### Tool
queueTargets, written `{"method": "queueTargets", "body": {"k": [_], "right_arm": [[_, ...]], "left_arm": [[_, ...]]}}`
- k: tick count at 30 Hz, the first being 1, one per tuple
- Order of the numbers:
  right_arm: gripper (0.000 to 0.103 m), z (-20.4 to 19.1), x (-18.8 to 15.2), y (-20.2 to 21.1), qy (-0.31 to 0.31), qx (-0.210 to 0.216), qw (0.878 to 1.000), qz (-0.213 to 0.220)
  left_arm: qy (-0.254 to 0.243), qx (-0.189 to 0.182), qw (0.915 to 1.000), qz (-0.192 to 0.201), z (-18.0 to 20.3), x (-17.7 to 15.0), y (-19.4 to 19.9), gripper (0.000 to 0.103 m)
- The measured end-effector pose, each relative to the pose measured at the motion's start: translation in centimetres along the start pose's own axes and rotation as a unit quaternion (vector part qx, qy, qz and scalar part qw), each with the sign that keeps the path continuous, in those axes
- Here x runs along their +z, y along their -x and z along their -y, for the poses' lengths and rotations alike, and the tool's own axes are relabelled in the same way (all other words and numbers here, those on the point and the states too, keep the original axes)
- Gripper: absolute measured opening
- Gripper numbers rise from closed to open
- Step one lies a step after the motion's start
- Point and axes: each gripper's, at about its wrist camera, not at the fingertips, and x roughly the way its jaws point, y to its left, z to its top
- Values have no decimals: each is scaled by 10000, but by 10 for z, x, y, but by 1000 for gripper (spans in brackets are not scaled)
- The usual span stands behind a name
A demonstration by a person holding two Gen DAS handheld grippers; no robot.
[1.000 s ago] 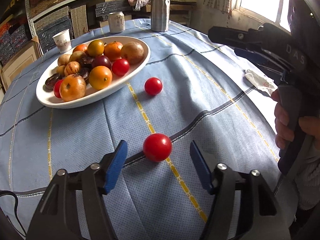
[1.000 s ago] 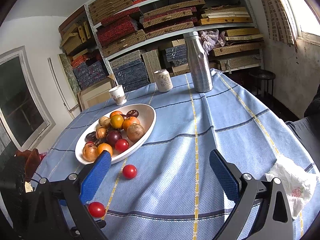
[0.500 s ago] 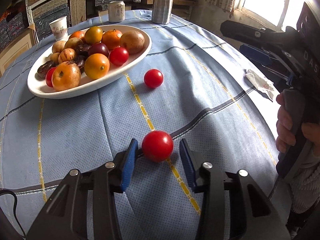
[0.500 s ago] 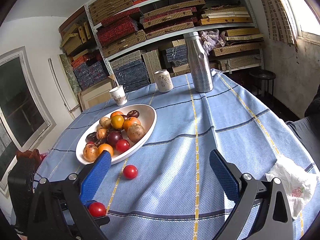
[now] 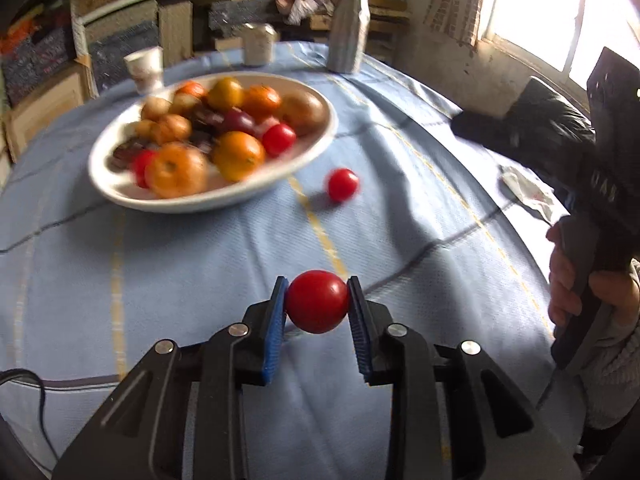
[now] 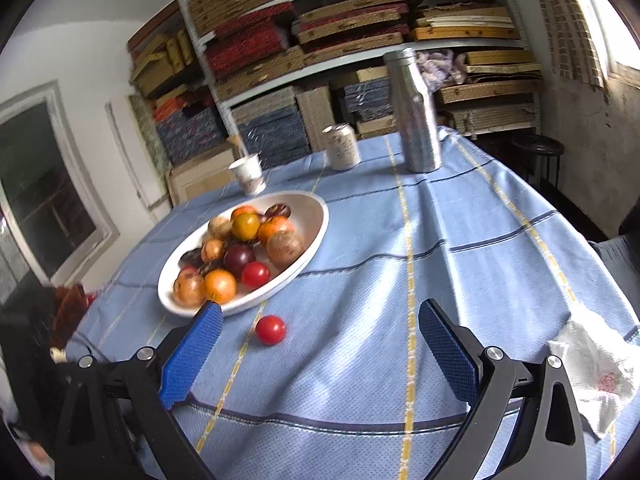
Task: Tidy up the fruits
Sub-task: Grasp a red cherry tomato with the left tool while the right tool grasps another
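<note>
A round, glossy red tomato [image 5: 317, 301] sits clamped between the two blue pads of the left tongs [image 5: 316, 304], at 6 o'clock on the worktop [image 5: 400, 208]. A second, smaller red tomato [image 5: 342, 185] lies loose on the cloth at 12 o'clock from it, just beside the white oval dish [image 5: 316, 148]. The dish, at 11 o'clock, holds orange, yellow, brown, dark purple and red fruits [image 5: 224, 136] in a pile.

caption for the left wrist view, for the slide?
Left hand-held gripper shut on a red tomato above the blue tablecloth; white fruit bowl behind.
</note>
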Motion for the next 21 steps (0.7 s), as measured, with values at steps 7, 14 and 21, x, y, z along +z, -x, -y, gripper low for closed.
{"method": "queueTargets", "body": {"k": [7, 14, 21], "right_arm": [[73, -43, -5, -39, 940, 61, 9926, -767], [50, -62, -11, -78, 1327, -27, 9815, -1378], [42, -57, -9, -89, 1171, 14, 9814, -1519]], "left_arm": [[536, 482, 9968, 351, -66, 0, 26, 29], [742, 380, 9961, 304, -82, -3, 20, 29], [650, 341, 9972, 173, -75, -5, 11, 29]]}}
